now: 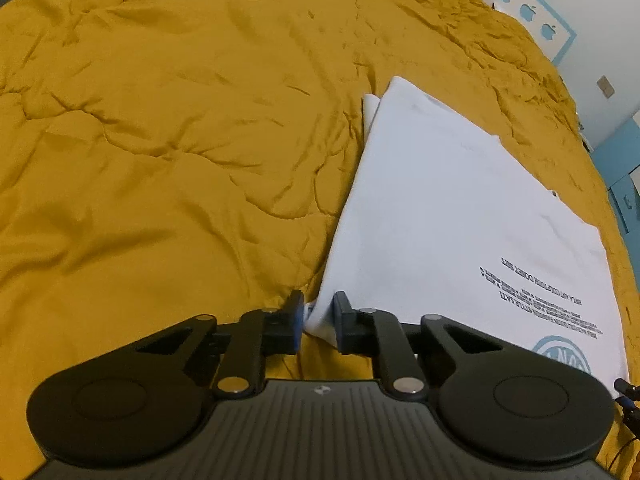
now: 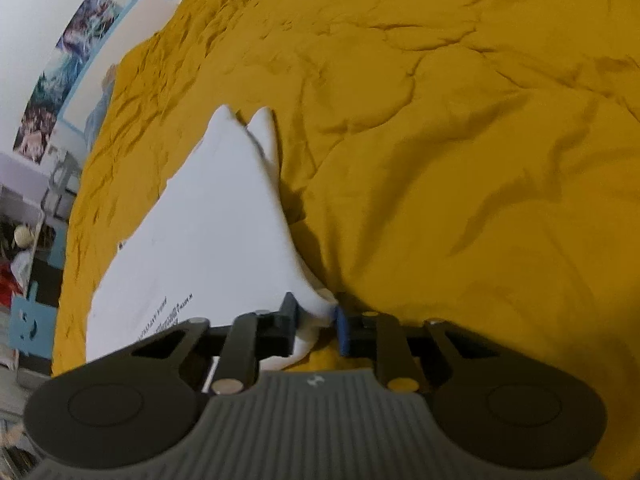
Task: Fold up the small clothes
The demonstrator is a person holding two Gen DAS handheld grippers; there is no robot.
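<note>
A white garment lies spread on a bed covered by a rumpled mustard-yellow quilt; it is partly folded, with a second layer of cloth peeping out along its far left edge in the left wrist view; black mirrored lettering and part of a pale blue round emblem show through near its right side — the print reads reversed. The left tongs are clenched on the near left corner of the garment, a bunch of white cloth pinched between the two dark pads, one of them edged in blue; the corner sits just off the quilt at the pads, though how far it is lifted I cannot tell. In the right wrist view the right tongs grasp the opposite near corner of the garment; the cloth curls up into the pads and a fold droops below them; from there the white sheet runs away to two pointed tips at its far end, resting on the quilt. Along the wall beyond the bed runs a pale panel with blue apple shapes — and, on the right camera's side, pictures hang on the wall above cluttered furniture.
</note>
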